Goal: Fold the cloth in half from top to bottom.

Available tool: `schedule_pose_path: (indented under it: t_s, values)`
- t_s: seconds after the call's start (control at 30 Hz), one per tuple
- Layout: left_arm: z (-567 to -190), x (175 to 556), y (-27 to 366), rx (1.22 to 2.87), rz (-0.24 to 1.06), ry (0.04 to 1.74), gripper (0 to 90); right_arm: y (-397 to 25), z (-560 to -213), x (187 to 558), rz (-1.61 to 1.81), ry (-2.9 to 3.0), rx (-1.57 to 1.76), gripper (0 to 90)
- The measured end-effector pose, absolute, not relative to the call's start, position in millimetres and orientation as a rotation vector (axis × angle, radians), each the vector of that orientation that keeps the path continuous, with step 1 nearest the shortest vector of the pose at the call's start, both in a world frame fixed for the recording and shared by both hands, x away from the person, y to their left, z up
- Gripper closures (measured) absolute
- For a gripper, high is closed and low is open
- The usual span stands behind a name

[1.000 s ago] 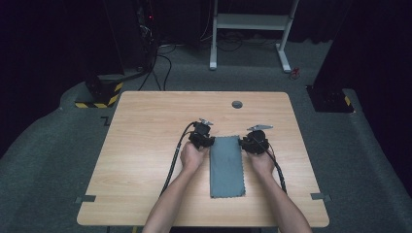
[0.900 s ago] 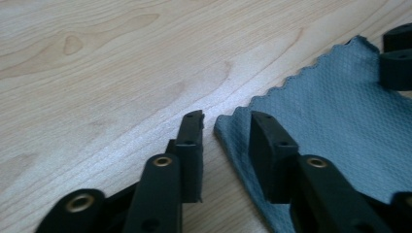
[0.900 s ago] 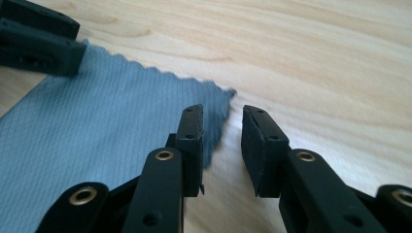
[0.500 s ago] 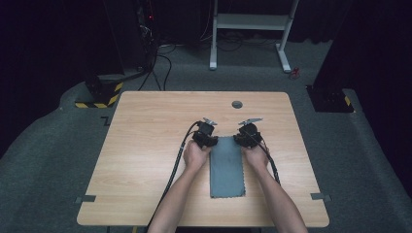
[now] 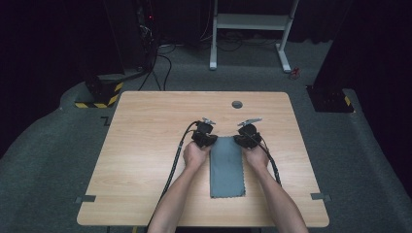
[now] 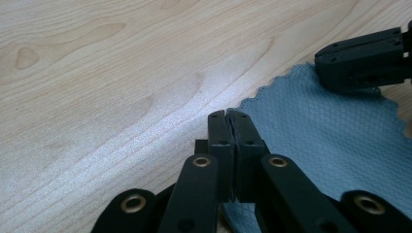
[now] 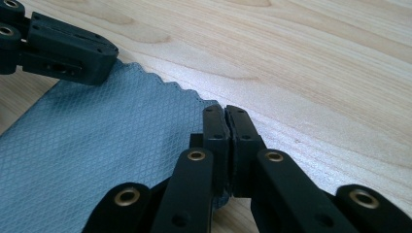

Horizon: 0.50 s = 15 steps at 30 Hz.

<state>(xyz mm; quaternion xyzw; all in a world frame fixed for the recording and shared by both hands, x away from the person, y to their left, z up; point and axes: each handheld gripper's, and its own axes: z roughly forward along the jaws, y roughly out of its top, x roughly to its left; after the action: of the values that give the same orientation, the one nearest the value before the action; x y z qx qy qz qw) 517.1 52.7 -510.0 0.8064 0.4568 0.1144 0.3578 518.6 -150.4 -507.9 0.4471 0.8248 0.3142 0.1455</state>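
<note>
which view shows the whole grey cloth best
The high view: the grey cloth lies there entire, a long strip on the table. The left gripper view and right gripper view show its far scalloped corners close up.

Black tongs (image 6: 228, 119) — brass rivets, trailing black cables; bare forearms.

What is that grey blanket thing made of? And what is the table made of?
The flat grey rectangular cloth looks like a thin woven fabric, perhaps microfibre: it has a tiny diamond weave, a matte surface and a zigzag-cut edge. The pale rectangular table top looks like wood or a wood-look laminate, I cannot tell which: it shows grain lines, a knot mark and a smooth, faint sheen.
</note>
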Motion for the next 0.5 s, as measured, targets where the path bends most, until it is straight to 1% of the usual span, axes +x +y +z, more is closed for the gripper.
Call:
schedule_pose_path:
  t_s: [0.5]
  values:
    - [-495.0, 515.5, 61.2, 2.046, 0.297, 1.121, 88.8, -155.2, -494.0, 514.9, 0.998, 2.344, 1.256, 88.6]
